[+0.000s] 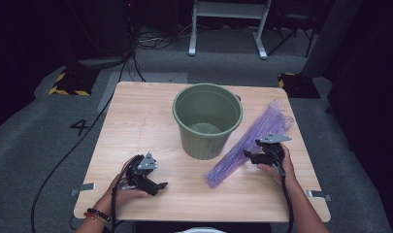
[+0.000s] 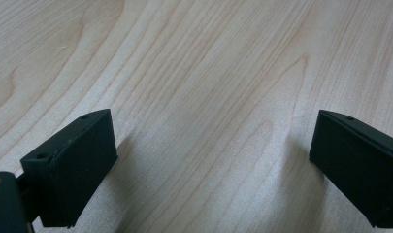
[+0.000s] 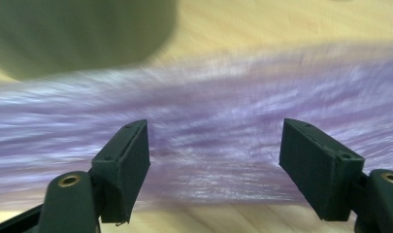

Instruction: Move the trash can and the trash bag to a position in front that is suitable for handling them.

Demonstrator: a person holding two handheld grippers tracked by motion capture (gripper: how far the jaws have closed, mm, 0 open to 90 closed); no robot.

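Lying flat on the wooden table (image 1: 136, 121), the purple bag (image 1: 250, 141) is a long, thin bundle of translucent plastic film, gathered into fine lengthwise pleats that catch the light in pale streaks. Its long axis runs on a diagonal in the high view: the narrow, bunched end points toward the person's near side, right of the table's middle, and the wider, ruffled end fans out toward the far right corner. It rests just to the right of the green bin (image 1: 207, 119), close beside its wall; whether the 2 touch cannot be told.

The bin is a round, tapering bucket of matte olive plastic with vertical ribs on its outside, standing upright and open at the top.

The right gripper (image 1: 254, 155) hovers at the bag's midsection, its 2 black jaws standing wide apart. In the right gripper view the blurred purple film (image 3: 218, 121) stretches crosswise beyond both pads (image 3: 128, 160), and the pads do not press on it.

The left gripper (image 1: 153, 184) sits low over bare wood on the near left, jaws spread wide with nothing between them; pale grain (image 2: 208, 97) runs between its blocky rubber pads (image 2: 73, 170).
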